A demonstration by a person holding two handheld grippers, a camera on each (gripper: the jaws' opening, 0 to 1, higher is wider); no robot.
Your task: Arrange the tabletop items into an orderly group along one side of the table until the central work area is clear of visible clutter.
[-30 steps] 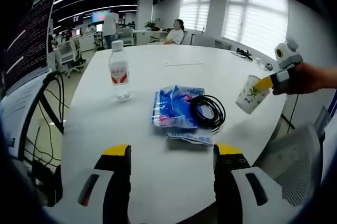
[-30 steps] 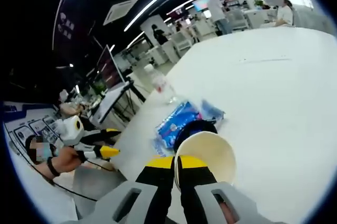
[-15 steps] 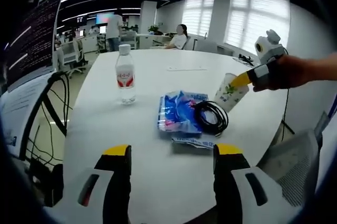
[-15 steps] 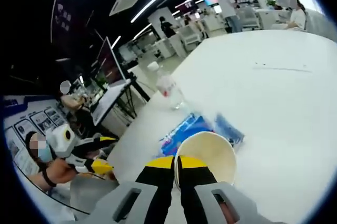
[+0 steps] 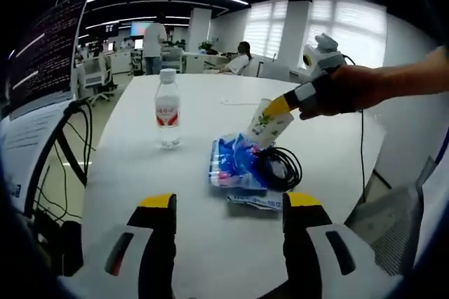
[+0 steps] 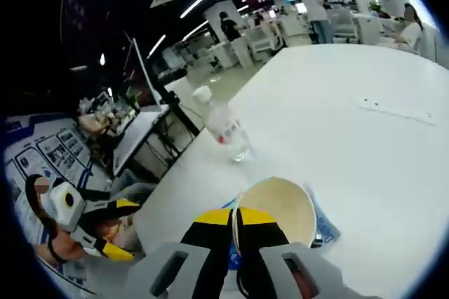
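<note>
Right tongs (image 5: 286, 103) clamped on paper cup (image 5: 266, 123) rim, above blue packet (image 5: 235, 162) and black cable (image 5: 280, 168). Left tongs (image 5: 228, 204) open, holding nothing; bare worktop (image 5: 189, 236) ahead, bottle (image 5: 167, 109) upright near left edge. Packet mostly hidden behind cup in right gripper view.

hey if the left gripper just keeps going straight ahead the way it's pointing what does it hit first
Most likely the blue packet with the black cable coiled on it, lying on the white table just ahead of the open left gripper. Depth is hard to judge; aimed lower, it meets bare table first.
</note>
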